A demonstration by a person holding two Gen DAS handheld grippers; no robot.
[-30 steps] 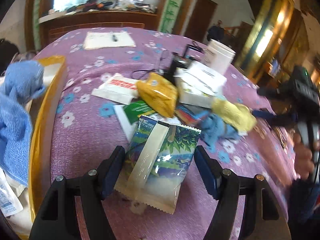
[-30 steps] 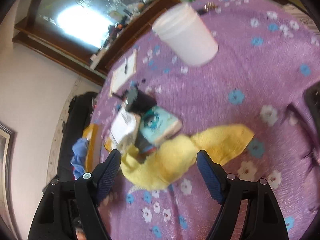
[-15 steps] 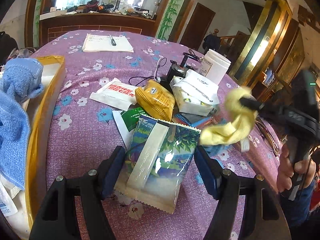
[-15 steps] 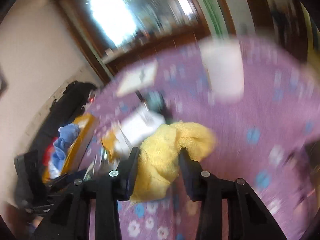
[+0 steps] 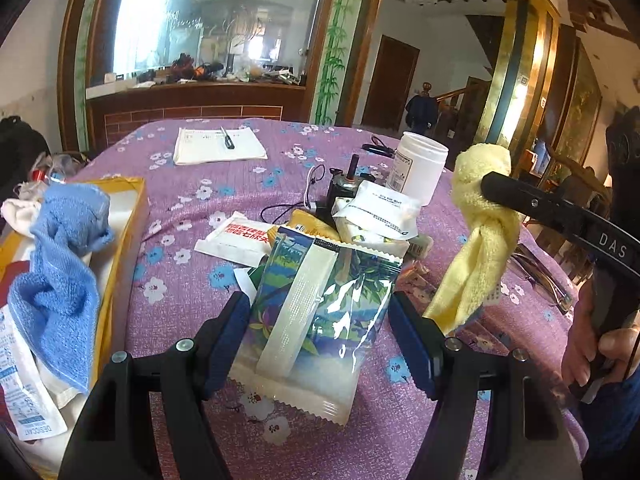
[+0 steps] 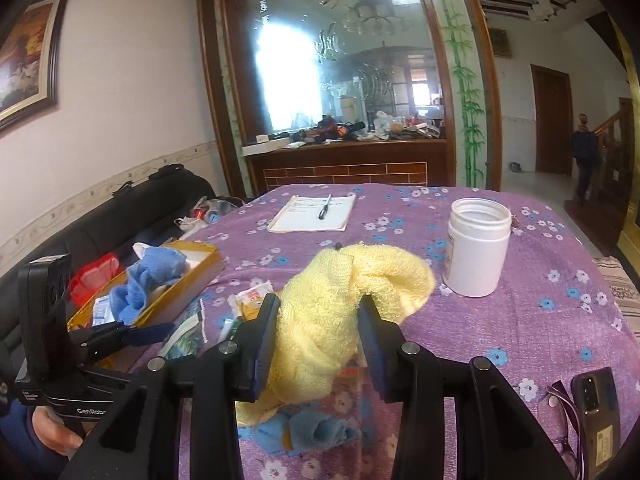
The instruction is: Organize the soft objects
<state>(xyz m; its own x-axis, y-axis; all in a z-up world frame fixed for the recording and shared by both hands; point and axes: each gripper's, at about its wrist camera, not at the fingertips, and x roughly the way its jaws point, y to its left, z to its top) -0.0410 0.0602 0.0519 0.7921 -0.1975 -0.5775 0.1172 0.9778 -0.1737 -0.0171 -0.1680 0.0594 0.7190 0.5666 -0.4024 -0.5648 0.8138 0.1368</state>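
My right gripper [image 6: 318,330] is clamped on the yellow towel [image 6: 344,300] at frame centre, lifted off the purple tablecloth [image 6: 520,320]; it's light, floppy, bunches easily, so mid-bundle grip looks right. My left gripper [image 5: 316,334] pinches a crinkly leaf-print packet [image 5: 320,312], slippery film, held at its sides. The yellow tray [image 5: 120,248] at left holds a blue towel [image 5: 60,272]. Another blue cloth [image 6: 316,428] is half hidden under my fingers.

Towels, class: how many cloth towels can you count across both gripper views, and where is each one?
3. A blue towel lies in the yellow box, a yellow towel is clamped in the right gripper, and a second blue towel lies on the table beneath. More may be hidden.
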